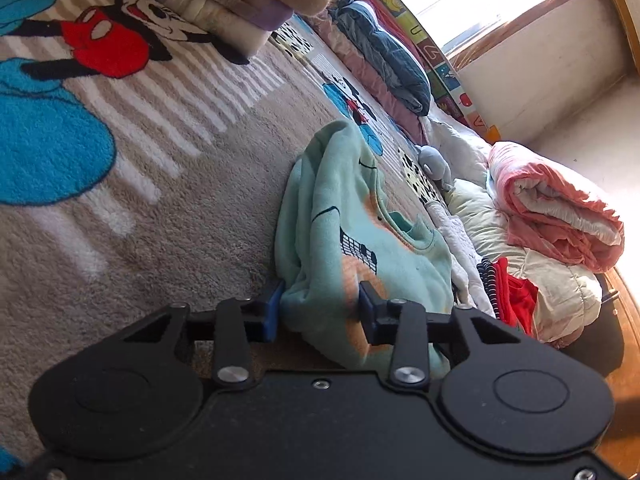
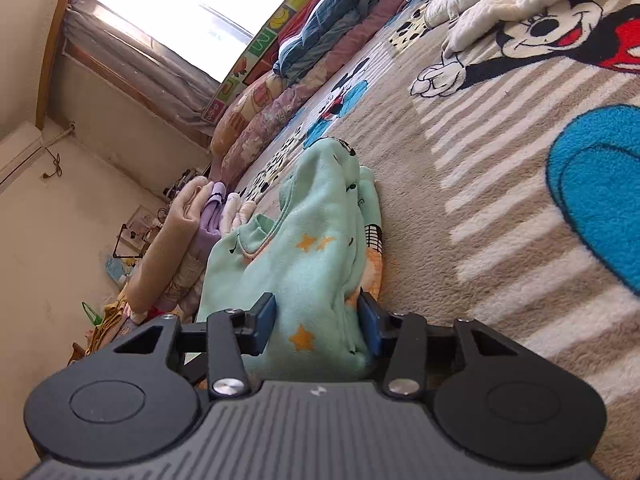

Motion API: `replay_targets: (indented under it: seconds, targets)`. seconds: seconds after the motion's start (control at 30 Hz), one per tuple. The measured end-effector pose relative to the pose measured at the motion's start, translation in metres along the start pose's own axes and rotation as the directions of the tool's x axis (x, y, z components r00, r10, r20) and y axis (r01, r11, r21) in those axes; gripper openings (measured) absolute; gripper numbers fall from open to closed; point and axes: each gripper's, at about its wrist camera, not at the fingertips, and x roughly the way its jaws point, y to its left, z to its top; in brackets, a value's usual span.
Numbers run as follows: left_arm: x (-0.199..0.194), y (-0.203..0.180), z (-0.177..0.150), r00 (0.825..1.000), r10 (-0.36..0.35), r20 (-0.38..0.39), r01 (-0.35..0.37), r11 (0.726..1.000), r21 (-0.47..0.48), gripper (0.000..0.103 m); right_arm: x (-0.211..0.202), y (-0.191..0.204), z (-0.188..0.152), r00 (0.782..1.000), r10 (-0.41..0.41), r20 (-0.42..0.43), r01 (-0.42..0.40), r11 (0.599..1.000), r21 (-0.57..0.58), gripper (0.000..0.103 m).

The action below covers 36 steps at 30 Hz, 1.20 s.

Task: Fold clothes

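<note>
2 tongs, left gripper [image 1: 320, 312] and right gripper [image 2: 316, 322], each clamped on the mint fleece top [image 1: 352, 216], bunched ahead on the mickey blanket [image 1: 168, 184]. risk: thick fleece slips out, fold goes lopsided.

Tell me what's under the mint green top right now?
The mint green top lies bunched on the cartoon-print rug, both grippers closed on its near edge. Anything beneath the folds is covered.

Home bedroom: cartoon blanket [image 1: 160, 152], bedding [image 1: 556, 216].
</note>
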Motion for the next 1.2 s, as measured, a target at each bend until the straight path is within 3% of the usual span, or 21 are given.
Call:
replay_targets:
  seconds: [0.2, 0.27, 0.57, 0.67, 0.73, 0.77, 0.8, 0.87, 1.0, 1.2]
  targets:
    - [-0.055, 0.004, -0.023, 0.999, 0.031, -0.018, -0.031, 0.999, -0.016, 0.035, -0.027, 0.009, -0.025, 0.999, 0.020, -0.025, -0.019, 0.999, 0.040, 0.041]
    - [-0.079, 0.013, -0.035, 0.999, 0.039, -0.023, -0.040, 0.999, -0.025, 0.035, -0.040, 0.013, -0.040, 0.998, 0.044, -0.040, -0.041, 0.996, 0.085, 0.041]
    - [-0.180, 0.043, -0.084, 0.996, 0.075, -0.054, -0.073, 0.997, 0.022, 0.036, -0.102, 0.051, -0.129, 0.987, 0.059, -0.152, -0.046, 0.995, 0.086, 0.041]
    - [-0.204, 0.045, -0.094, 0.995, 0.083, -0.048, -0.080, 0.994, 0.072, 0.042, -0.122, 0.058, -0.149, 0.981, 0.063, -0.182, -0.047, 0.995, 0.091, 0.041]
    - [-0.219, 0.040, -0.093, 0.996, 0.093, 0.005, -0.093, 0.985, 0.147, 0.051, -0.138, 0.063, -0.155, 0.986, 0.064, -0.154, -0.053, 0.996, 0.075, 0.042]
    - [-0.224, 0.038, -0.093, 0.995, 0.094, 0.027, -0.097, 0.981, 0.170, 0.061, -0.145, 0.065, -0.158, 0.988, 0.065, -0.140, -0.056, 0.996, 0.066, 0.045]
    - [-0.229, 0.038, -0.091, 0.995, 0.090, 0.041, -0.096, 0.979, 0.178, 0.066, -0.149, 0.067, -0.156, 0.991, 0.066, -0.119, -0.060, 0.997, 0.053, 0.049]
    - [-0.230, 0.040, -0.089, 0.995, 0.090, 0.049, -0.097, 0.980, 0.174, 0.067, -0.156, 0.071, -0.153, 0.995, 0.068, -0.077, -0.066, 0.997, 0.025, 0.065]
    - [-0.227, 0.045, -0.084, 0.994, 0.096, 0.046, -0.102, 0.983, 0.151, 0.068, -0.149, 0.073, -0.153, 0.996, 0.078, -0.052, -0.081, 0.995, -0.058, 0.066]
    - [-0.210, 0.056, -0.084, 0.997, 0.079, 0.011, -0.080, 0.991, 0.112, 0.069, -0.133, 0.062, -0.156, 0.994, 0.090, -0.054, -0.091, 0.996, 0.000, 0.075]
